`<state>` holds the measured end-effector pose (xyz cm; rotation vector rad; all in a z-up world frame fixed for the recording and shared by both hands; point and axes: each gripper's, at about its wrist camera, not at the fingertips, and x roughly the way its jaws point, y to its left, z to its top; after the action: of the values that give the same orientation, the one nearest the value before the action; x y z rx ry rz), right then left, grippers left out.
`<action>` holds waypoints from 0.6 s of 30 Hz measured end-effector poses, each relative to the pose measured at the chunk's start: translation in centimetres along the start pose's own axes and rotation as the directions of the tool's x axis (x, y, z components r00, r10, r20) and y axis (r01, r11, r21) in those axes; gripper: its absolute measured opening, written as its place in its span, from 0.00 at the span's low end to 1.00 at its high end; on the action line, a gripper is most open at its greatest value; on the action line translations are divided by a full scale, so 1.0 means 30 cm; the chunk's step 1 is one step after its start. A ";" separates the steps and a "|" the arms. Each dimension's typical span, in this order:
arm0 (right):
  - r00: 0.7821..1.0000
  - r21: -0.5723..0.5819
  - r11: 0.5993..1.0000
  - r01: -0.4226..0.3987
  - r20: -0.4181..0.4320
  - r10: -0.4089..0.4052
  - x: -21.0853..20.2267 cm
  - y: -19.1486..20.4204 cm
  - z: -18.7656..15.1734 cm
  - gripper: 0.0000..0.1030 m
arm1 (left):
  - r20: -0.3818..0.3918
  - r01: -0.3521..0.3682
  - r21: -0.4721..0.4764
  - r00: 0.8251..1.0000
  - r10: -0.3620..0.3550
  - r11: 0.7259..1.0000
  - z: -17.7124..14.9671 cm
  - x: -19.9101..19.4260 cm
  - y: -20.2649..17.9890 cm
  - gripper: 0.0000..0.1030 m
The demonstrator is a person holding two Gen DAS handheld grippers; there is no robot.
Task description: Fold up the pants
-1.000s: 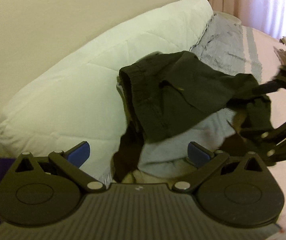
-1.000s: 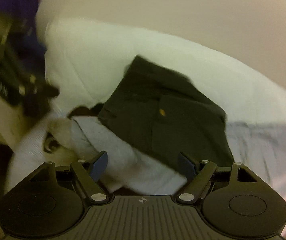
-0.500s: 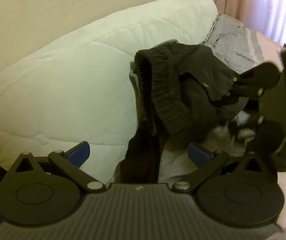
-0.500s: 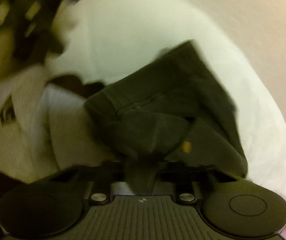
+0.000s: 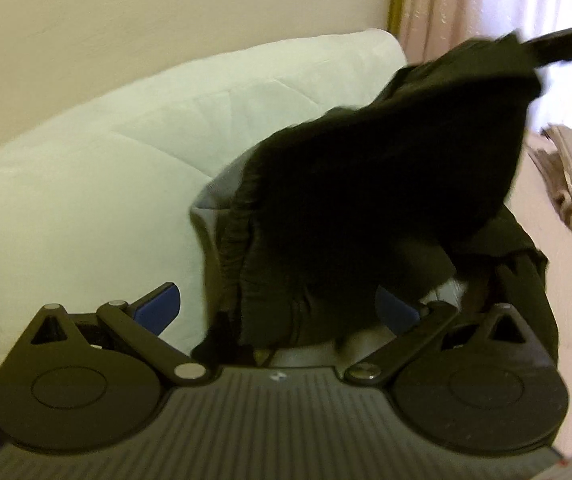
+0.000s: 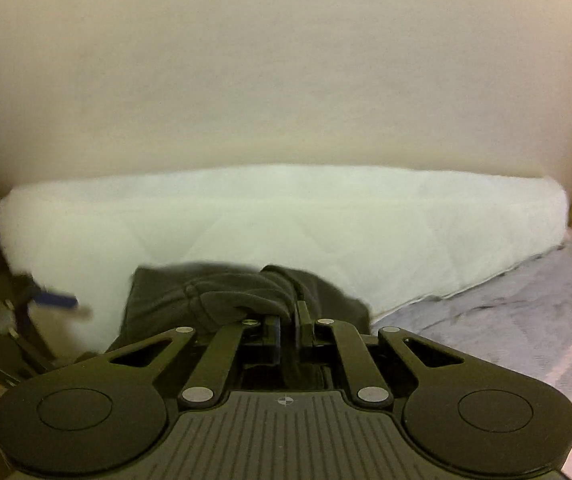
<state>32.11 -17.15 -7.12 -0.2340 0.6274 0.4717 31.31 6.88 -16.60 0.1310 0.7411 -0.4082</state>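
The dark pants (image 5: 386, 208) hang in the air in the left wrist view, pulled up toward the top right, where the right gripper's dark finger (image 5: 562, 42) holds an edge. Their gathered waistband droops between the blue pads of my left gripper (image 5: 277, 308), which stands open around the cloth. In the right wrist view my right gripper (image 6: 288, 326) is shut on a bunched fold of the pants (image 6: 225, 300), lifted in front of the white pillow (image 6: 286, 216).
A white quilted pillow (image 5: 105, 184) leans on the cream wall (image 6: 286, 80). Grey cloth (image 5: 213, 196) lies under the pants. Grey striped bedding (image 6: 506, 312) and a pink sheet (image 5: 566, 280) spread right. Beige clothes (image 5: 570, 176) lie near the curtain (image 5: 466, 8).
My right gripper closed on the pants and lifted them up off the heap. The left gripper stayed open while the waistband swung between its pads.
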 end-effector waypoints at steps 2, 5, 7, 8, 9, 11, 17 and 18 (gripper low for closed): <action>1.000 0.020 1.000 0.020 0.013 -0.021 -0.021 -0.043 0.002 0.02 | -0.006 -0.017 -0.035 1.000 0.017 0.999 -0.007 0.060 0.000 0.98; 0.998 0.059 0.997 0.043 0.031 -0.045 -0.042 -0.087 0.003 0.02 | -0.026 -0.024 -0.059 0.999 0.022 0.998 -0.021 0.129 0.011 0.91; 0.997 0.070 0.995 0.065 0.041 -0.068 -0.047 -0.106 0.009 0.02 | -0.037 -0.013 -0.072 0.999 0.010 0.997 -0.030 0.161 0.018 0.79; 0.996 0.079 0.994 0.071 0.042 -0.075 -0.052 -0.122 0.011 0.02 | -0.044 -0.002 -0.075 0.999 -0.001 0.997 -0.030 0.169 0.021 0.74; 0.996 0.090 0.993 0.076 0.044 -0.080 -0.066 -0.111 0.024 0.02 | -0.048 0.012 -0.071 0.999 -0.016 0.997 -0.028 0.176 0.022 0.65; 0.994 0.109 0.990 0.090 0.047 -0.096 -0.078 -0.130 0.027 0.02 | -0.052 0.040 -0.049 0.998 -0.043 0.998 -0.016 0.168 0.017 0.47; 0.980 0.195 0.969 0.155 0.092 -0.175 -0.267 -0.205 0.051 0.02 | 0.025 0.080 0.093 0.996 -0.083 0.992 0.152 0.023 0.002 0.13; 0.974 0.221 0.960 0.174 0.104 -0.200 -0.326 -0.232 0.047 0.02 | 0.048 0.087 0.127 0.994 -0.094 0.988 0.205 -0.008 -0.005 0.13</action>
<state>29.30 -26.14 0.43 -0.0600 0.5212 0.2321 34.96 5.24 -11.93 0.2033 0.6702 -0.5429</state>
